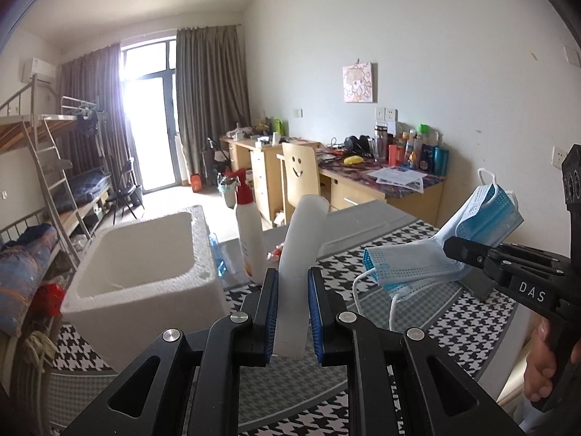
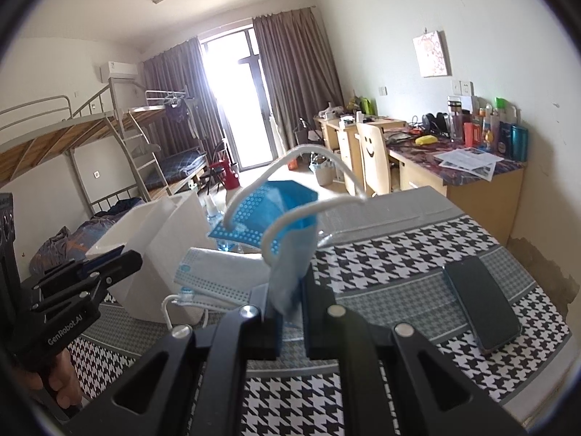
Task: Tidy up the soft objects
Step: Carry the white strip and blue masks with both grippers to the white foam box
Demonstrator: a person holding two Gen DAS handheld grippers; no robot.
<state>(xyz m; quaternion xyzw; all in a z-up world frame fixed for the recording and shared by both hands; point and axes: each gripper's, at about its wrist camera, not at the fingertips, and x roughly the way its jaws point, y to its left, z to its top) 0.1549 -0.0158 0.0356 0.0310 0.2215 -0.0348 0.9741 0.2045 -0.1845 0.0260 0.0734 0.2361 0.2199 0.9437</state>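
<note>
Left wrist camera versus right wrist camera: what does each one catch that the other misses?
Only the left wrist view shows the white foam strip clamped in the left tool, and the white spray bottle with its red nozzle standing beside it.

Only the right wrist view shows the black phone lying on the houndstooth cloth.

Both show the white foam box, the blue face masks pinched by the right tool, and the desk chair with a smiley face.
</note>
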